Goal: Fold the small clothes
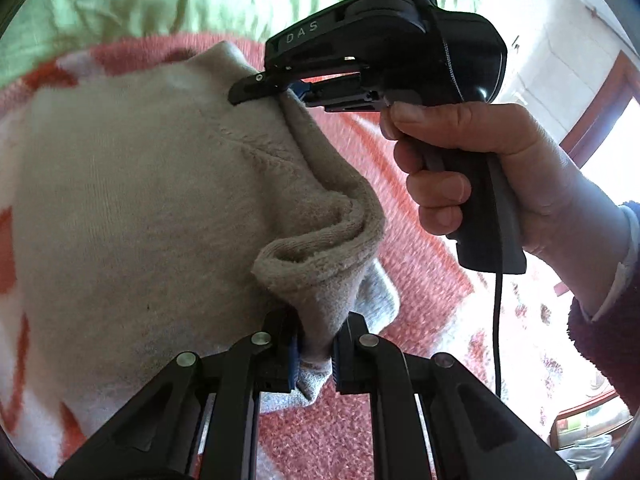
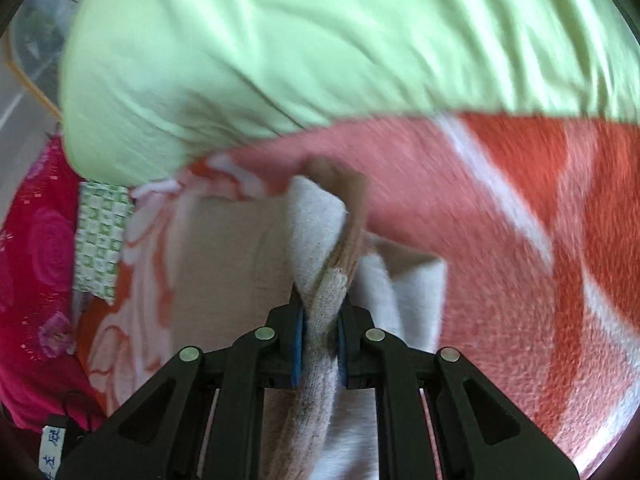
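My left tongs and right tongs each pinch an edge of the beige knit garment, held over the orange blanket. It's soft, light, floppy; edges grip best.

Thick red-orange fleece blanket with white pattern is covering the surface, with a pale green wrinkled sheet lying bunched along its far edge. Magenta rose-print fabric and a green-white checked cloth patch are sitting at the blanket's left edge. Daylight is blowing out a red-brown framed window beside a white wall.
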Motion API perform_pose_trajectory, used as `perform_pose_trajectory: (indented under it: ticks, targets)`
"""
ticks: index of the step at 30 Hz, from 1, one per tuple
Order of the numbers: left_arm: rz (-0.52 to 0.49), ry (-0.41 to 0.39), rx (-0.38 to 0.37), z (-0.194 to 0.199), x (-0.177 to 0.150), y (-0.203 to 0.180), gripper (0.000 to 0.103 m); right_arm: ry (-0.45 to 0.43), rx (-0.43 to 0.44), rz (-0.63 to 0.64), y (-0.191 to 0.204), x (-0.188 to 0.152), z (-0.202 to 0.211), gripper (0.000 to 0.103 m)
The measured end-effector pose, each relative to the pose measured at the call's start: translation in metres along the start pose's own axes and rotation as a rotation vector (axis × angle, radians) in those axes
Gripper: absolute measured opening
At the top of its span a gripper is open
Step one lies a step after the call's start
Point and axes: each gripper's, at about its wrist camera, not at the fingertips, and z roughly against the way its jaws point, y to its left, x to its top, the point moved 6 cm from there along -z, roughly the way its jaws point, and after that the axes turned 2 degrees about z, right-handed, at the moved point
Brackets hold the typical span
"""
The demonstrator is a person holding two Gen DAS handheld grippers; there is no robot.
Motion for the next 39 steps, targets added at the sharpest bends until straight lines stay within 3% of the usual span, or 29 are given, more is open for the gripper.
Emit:
perform_pose_trajectory:
  ticks: [2, 5, 9, 12, 15, 20, 28, 36, 37, 38, 39]
  targets:
    - [0.005, 0.007, -0.006, -0.003, -0.002, 0.003, 0.014, -0.001, 0.021, -0.045, -0.010, -0.006, -0.003, 0.015]
    - [0.015, 0.019, -0.030, -0.003, -0.002, 0.008, 0.017, -0.012, 0.059, -0.113, -0.016, -0.011, 0.003, 0.026]
    - [0.045, 0.031, -0.064, 0.007, -0.006, 0.014, 0.026, -0.047, 0.022, -0.131, -0.013, -0.022, 0.023, 0.030]
    - [0.079, 0.059, -0.107, 0.012, -0.018, 0.007, 0.034, -0.097, -0.025, -0.136, -0.009, -0.035, 0.046, 0.050]
    - [0.064, 0.079, -0.113, 0.027, -0.040, 0.007, 0.034, -0.181, -0.009, -0.128, 0.001, -0.046, 0.070, 0.054]
    - [0.089, 0.067, -0.051, 0.056, -0.051, 0.036, 0.034, -0.211, 0.091, -0.168, 0.015, -0.074, 0.079, 0.054]
    - [0.328, -0.007, 0.039, 0.091, -0.033, 0.127, 0.042, -0.144, 0.079, -0.198, 0.015, -0.098, 0.055, 0.054]
    - [0.483, 0.029, 0.003, 0.062, -0.021, 0.167, 0.047, -0.075, 0.063, -0.177, 0.019, -0.097, 0.027, 0.054]
    - [0.489, 0.027, 0.003, 0.059, -0.020, 0.166, 0.049, -0.077, 0.074, -0.185, 0.020, -0.097, 0.027, 0.048]
    - [0.487, 0.027, 0.005, 0.056, -0.022, 0.166, 0.051, -0.082, 0.100, -0.195, 0.021, -0.096, 0.029, 0.035]
    - [0.483, 0.029, 0.006, 0.054, -0.023, 0.165, 0.051, -0.090, 0.117, -0.210, 0.022, -0.095, 0.034, 0.015]
